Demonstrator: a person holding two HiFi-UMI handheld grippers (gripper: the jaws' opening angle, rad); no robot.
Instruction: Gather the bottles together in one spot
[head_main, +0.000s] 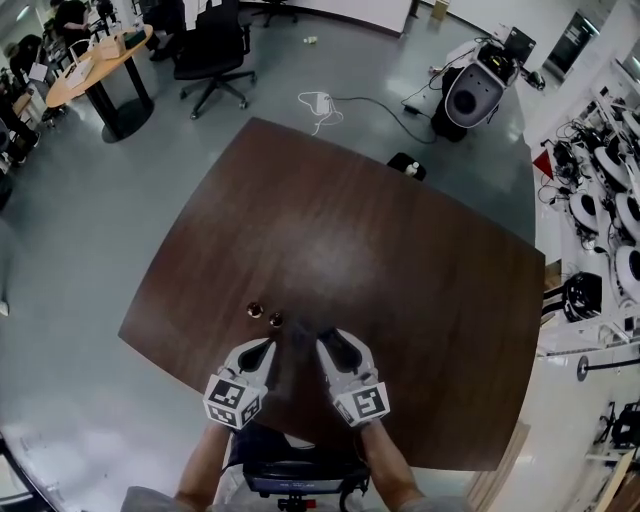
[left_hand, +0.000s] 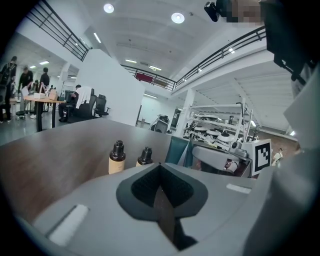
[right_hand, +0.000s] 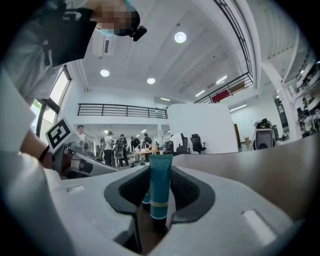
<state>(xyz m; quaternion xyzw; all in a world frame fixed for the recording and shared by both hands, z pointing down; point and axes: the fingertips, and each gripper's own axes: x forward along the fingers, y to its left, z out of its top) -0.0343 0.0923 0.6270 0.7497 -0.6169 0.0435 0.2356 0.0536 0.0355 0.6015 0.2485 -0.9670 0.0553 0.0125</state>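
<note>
Two small beige bottles with dark caps (head_main: 255, 310) (head_main: 276, 320) stand side by side near the front left of the dark brown table (head_main: 400, 300). In the left gripper view both bottles (left_hand: 117, 158) (left_hand: 145, 156) stand upright just beyond the jaws. My left gripper (head_main: 268, 348) (left_hand: 160, 167) is just behind them, shut with nothing in it. My right gripper (head_main: 325, 342) (right_hand: 160, 169) is next to it, shut on a teal tube (right_hand: 160, 185) that stands cap down between the pads. A sliver of something teal shows behind the tube.
A black office chair (head_main: 212, 50) and a round wooden table (head_main: 95, 65) stand on the floor at the far left. A rounded grey machine (head_main: 475, 90) and a white cable (head_main: 320, 103) lie beyond the table. A small black object (head_main: 407, 165) sits by the far edge.
</note>
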